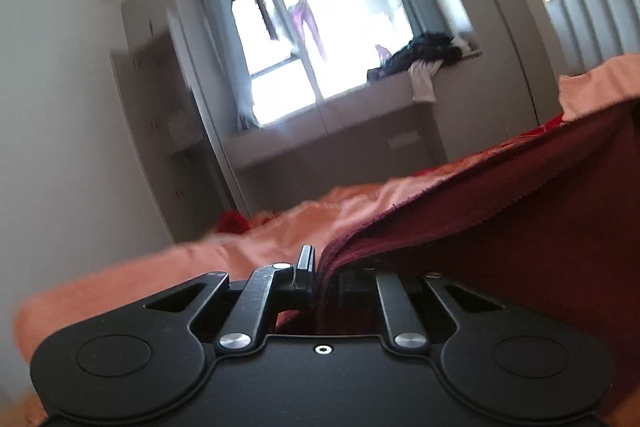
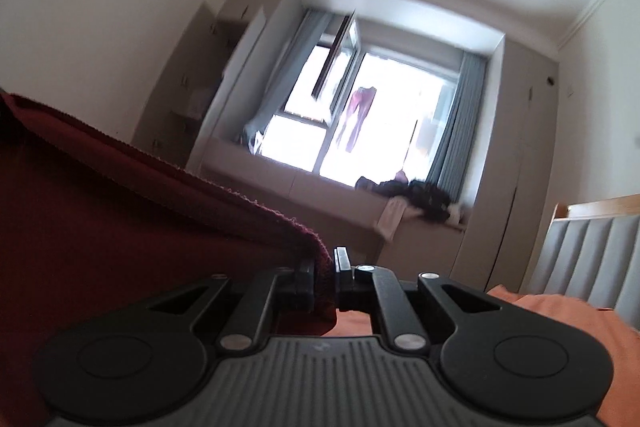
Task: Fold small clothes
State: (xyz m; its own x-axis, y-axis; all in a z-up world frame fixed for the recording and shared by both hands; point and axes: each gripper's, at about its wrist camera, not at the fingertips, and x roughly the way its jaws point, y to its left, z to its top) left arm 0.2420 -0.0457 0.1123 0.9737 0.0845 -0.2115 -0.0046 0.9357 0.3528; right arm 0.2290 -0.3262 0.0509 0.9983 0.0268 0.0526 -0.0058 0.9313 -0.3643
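A dark red knitted garment [image 1: 500, 227] is stretched between my two grippers above an orange bedspread [image 1: 160, 267]. My left gripper [image 1: 324, 275] is shut on one corner of it; the cloth runs off to the right. In the right wrist view my right gripper [image 2: 324, 283] is shut on the other corner of the garment [image 2: 100, 219], which spreads to the left. Its ribbed hem edge shows in both views.
A bright window [image 2: 360, 123] with grey curtains faces me, with a purple garment hanging outside. A dark clothes pile [image 2: 416, 195] lies on the window seat. A padded grey headboard [image 2: 592, 251] stands at the right. Wardrobes line the left wall [image 1: 160, 107].
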